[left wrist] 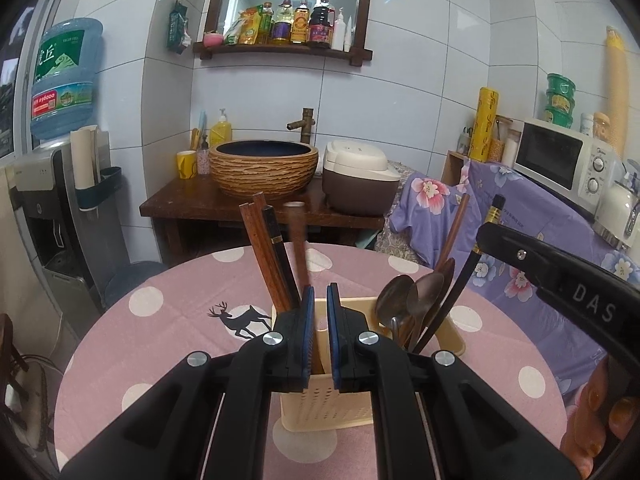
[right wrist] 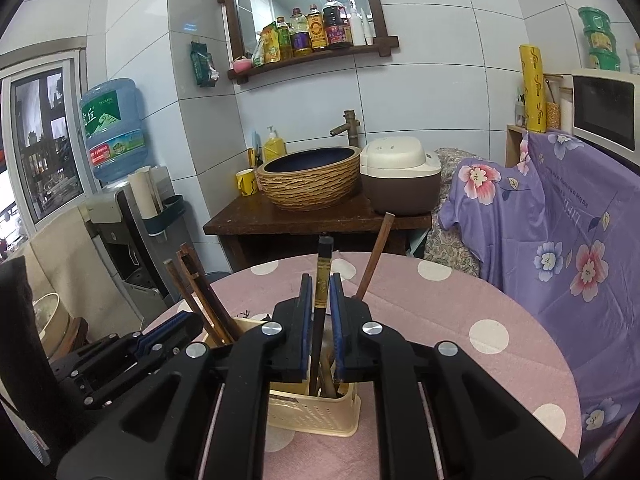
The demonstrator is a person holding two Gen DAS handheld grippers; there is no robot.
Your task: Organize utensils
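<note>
A cream perforated utensil holder [left wrist: 326, 408] stands on the pink dotted table [left wrist: 168, 320]. Its left part holds several wooden and black chopsticks [left wrist: 272, 256]; its right part holds spoons [left wrist: 412, 300] and more chopsticks. My left gripper [left wrist: 319, 312] hovers just above the holder's middle, jaws a narrow gap apart and empty. My right gripper [right wrist: 321, 312] is above the holder [right wrist: 316, 412] with a black gold-banded chopstick [right wrist: 322, 280] standing between its pads, its lower end inside the holder. The same chopstick shows in the left wrist view [left wrist: 472, 264]. The left gripper shows in the right wrist view [right wrist: 168, 332].
Behind the table are a wooden stand [left wrist: 192, 204] with a woven basin [left wrist: 264, 172], a rice cooker [left wrist: 356, 180], a water dispenser [left wrist: 60, 184] at left and a purple floral cloth [right wrist: 560, 216] with a microwave [left wrist: 568, 160] at right.
</note>
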